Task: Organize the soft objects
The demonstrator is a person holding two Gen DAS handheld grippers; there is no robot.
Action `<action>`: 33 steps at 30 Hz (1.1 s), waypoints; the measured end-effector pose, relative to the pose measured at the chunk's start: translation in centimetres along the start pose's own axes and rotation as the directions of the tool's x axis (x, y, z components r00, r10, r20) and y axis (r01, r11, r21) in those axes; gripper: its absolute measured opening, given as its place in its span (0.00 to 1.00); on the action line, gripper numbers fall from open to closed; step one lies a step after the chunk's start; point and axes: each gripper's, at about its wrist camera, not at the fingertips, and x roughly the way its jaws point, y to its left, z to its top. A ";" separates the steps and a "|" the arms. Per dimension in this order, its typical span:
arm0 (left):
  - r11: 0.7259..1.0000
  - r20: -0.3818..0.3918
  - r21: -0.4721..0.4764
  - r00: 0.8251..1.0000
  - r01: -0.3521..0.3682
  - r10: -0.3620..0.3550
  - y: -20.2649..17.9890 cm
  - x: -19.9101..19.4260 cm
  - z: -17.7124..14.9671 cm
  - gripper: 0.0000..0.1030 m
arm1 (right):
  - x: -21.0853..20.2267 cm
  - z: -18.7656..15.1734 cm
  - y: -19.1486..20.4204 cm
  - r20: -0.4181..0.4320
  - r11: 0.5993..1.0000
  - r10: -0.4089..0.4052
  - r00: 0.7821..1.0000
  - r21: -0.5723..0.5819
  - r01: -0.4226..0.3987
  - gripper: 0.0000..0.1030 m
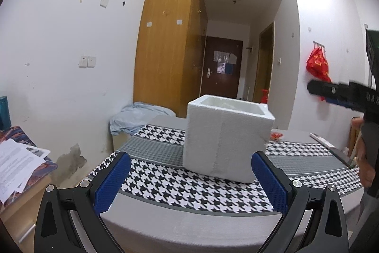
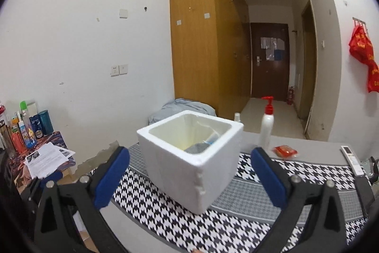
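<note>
A white foam box (image 1: 225, 139) stands open-topped on a black-and-white houndstooth cloth (image 1: 189, 189) that covers the table. In the right wrist view the box (image 2: 189, 172) holds a grey soft piece (image 2: 197, 148) and something light blue (image 2: 212, 140) at its bottom. My left gripper (image 1: 191, 160) is open just in front of the box, blue pads wide apart with nothing between them. My right gripper (image 2: 190, 154) is open too, empty, a little above and in front of the box. A hand (image 1: 366, 165) holds it at the right edge of the left wrist view.
Behind the box stand a white pump bottle with a red top (image 2: 266, 125), a red packet (image 2: 285, 151) and a remote (image 2: 353, 159). A side table at the left carries papers (image 2: 47, 158) and several bottles (image 2: 26, 125). Beyond the table lies a pale blue cloth heap (image 1: 137, 117).
</note>
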 end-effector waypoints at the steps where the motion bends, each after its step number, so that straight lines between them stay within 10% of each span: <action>1: 1.000 0.000 0.001 1.000 0.001 -0.001 -0.2 -0.1 0.0 0.99 | -0.3 -0.3 0.0 -0.001 1.000 -0.001 1.000 -0.004 0.001 1.00; 33: 0.992 0.047 0.082 0.994 0.096 -0.100 -5.3 -2.1 -0.8 0.99 | -9.9 -8.9 -1.0 0.101 0.978 -0.204 0.974 0.071 0.198 1.00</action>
